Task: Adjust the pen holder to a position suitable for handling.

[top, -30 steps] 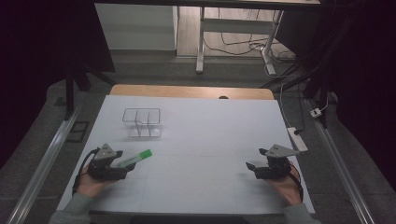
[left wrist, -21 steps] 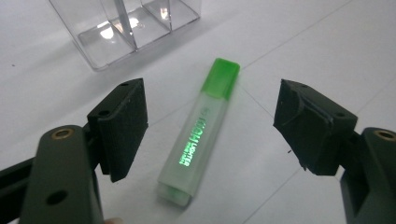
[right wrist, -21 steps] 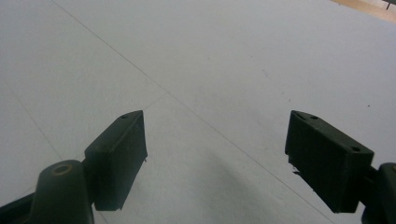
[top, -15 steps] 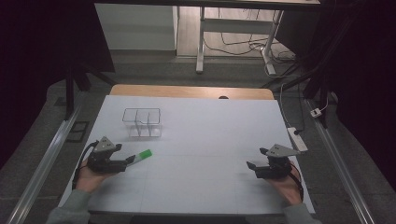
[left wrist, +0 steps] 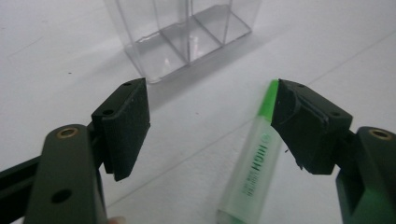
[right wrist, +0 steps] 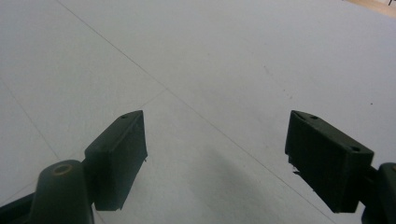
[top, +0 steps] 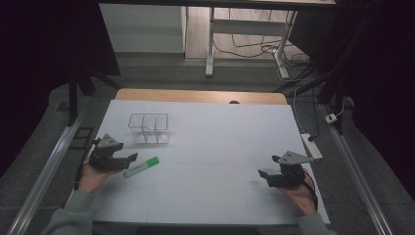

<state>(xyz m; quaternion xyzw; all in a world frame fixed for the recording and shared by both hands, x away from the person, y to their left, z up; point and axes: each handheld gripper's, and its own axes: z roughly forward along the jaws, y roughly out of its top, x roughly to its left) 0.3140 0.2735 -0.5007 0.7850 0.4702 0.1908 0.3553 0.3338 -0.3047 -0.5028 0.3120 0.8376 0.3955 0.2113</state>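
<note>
The left gripper sits low over the white surface with its fingers spread wide and nothing between them. The green highlighter lies flat on the surface, its capped end just beside the gripper's tip in the high view. In the left gripper view the highlighter runs under the right-hand finger rather than through the middle of the gap, so it sits off to one side of the fingers. Ahead of the fingers stands the clear plastic organizer, empty, with its dividers upright.

The right gripper rests well apart on the far side, its fingers also spread, with bare surface in front of them.

The likely trouble is a lopsided pinch. If the left fingers close where they are now, one finger would probably meet the barrel first and nudge it sideways, and a round, smooth barrel could roll or skid out. A grip near the end could also let the pen droop and catch the organizer's rim when it is carried over. Centring the gap over the barrel first would lower that risk.
</note>
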